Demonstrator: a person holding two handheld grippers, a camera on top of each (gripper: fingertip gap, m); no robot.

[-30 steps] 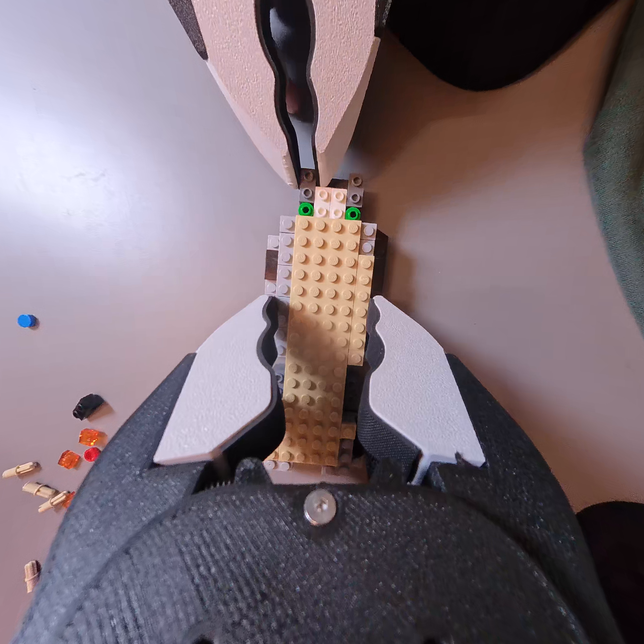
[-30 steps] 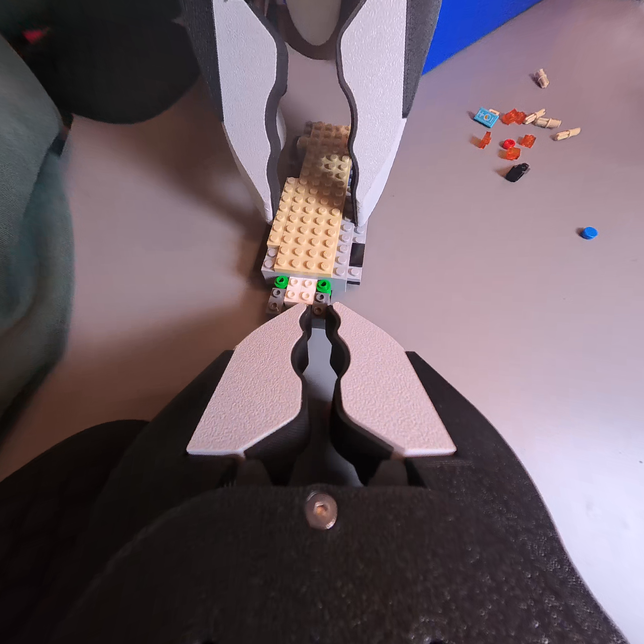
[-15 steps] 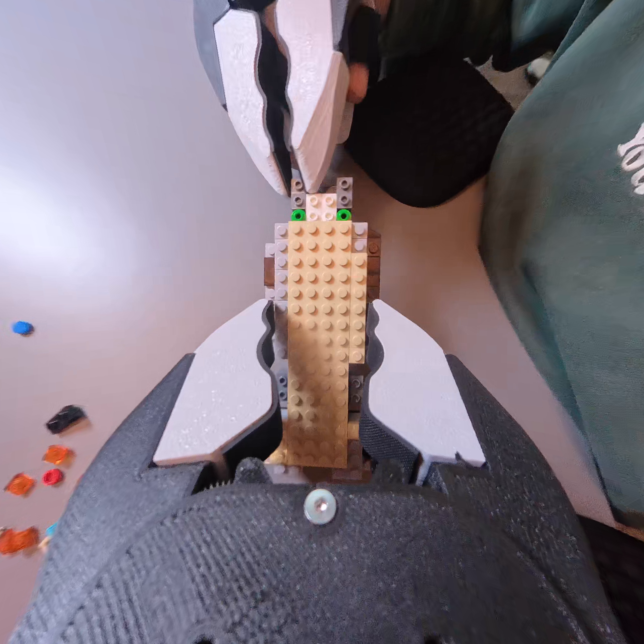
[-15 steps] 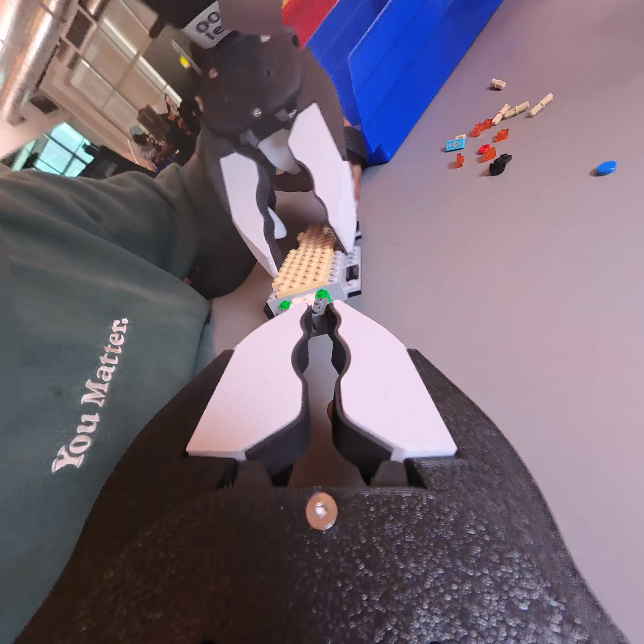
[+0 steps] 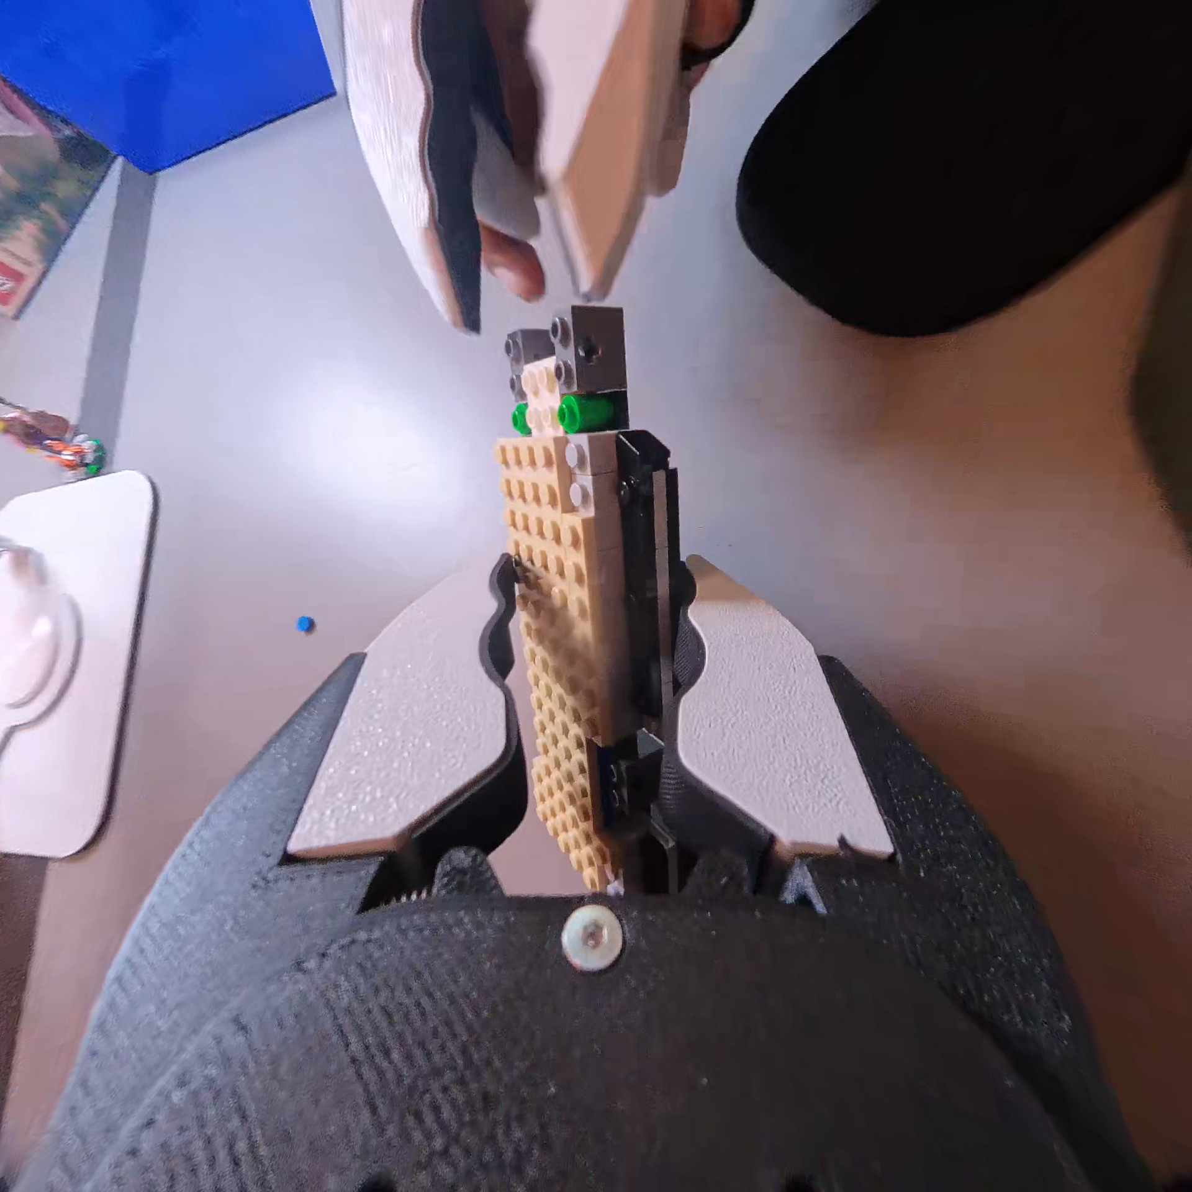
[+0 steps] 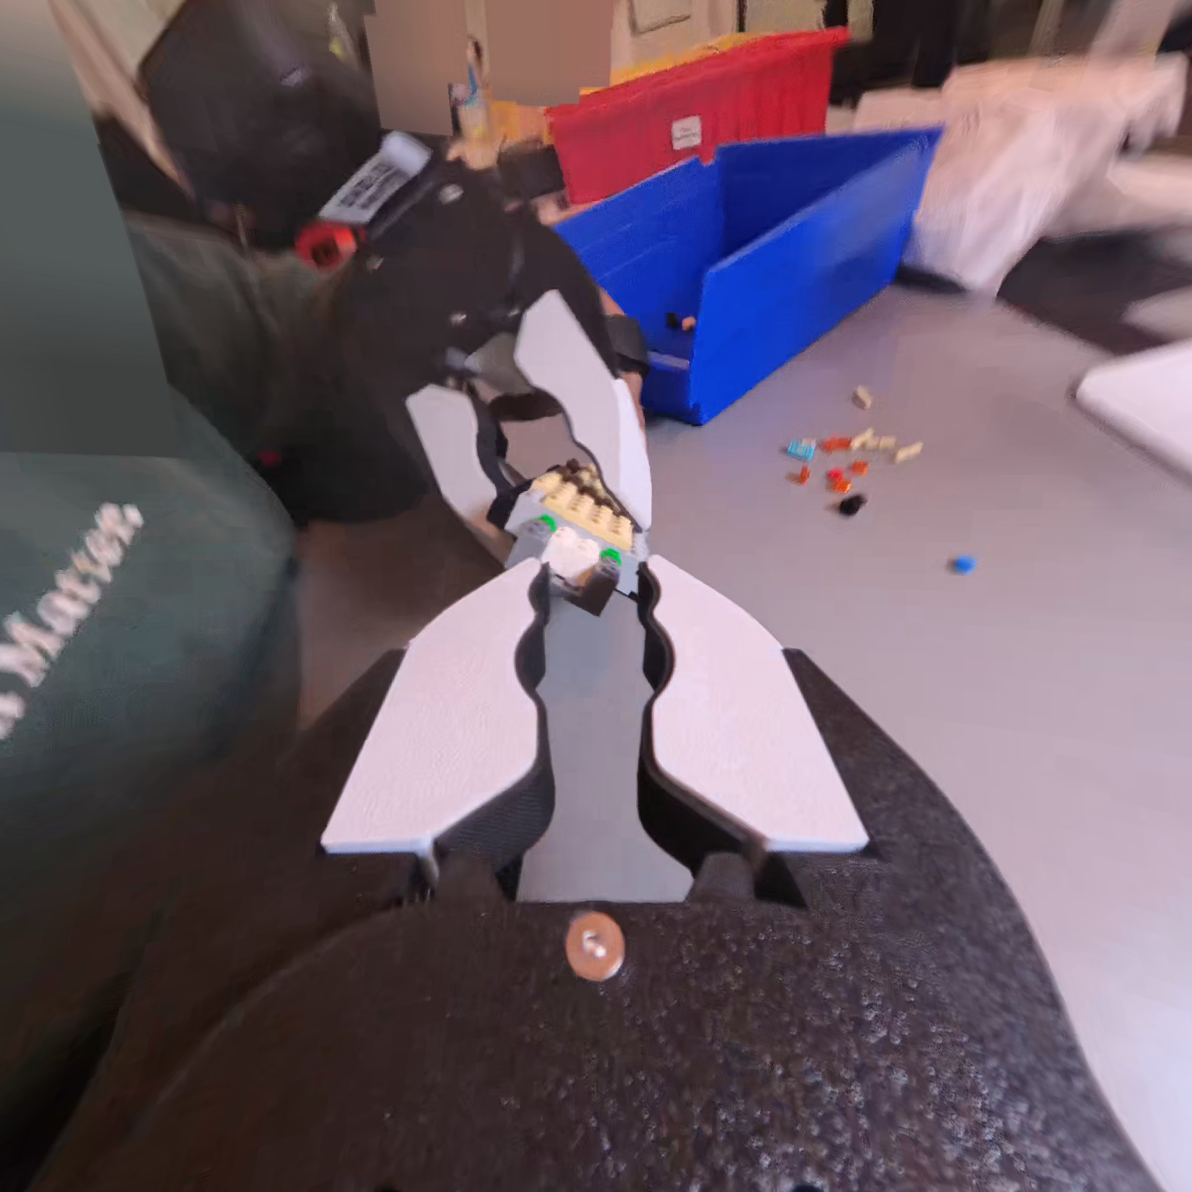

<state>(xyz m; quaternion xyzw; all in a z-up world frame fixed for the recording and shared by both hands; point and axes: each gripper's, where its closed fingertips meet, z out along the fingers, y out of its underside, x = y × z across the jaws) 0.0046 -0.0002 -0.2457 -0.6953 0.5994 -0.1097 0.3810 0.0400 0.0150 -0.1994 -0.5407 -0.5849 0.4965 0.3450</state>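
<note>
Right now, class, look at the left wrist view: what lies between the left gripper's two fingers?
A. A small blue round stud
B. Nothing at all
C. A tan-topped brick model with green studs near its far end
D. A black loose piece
C: the tan-topped brick model sits between the left gripper fingers, both pads against its sides; the blue stud lies apart on the table.

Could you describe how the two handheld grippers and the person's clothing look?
Both the left gripper and right gripper have rough black bodies, white wedge-shaped fingers with wavy black pads, and a silver screw. The sleeve is dark green.
</note>
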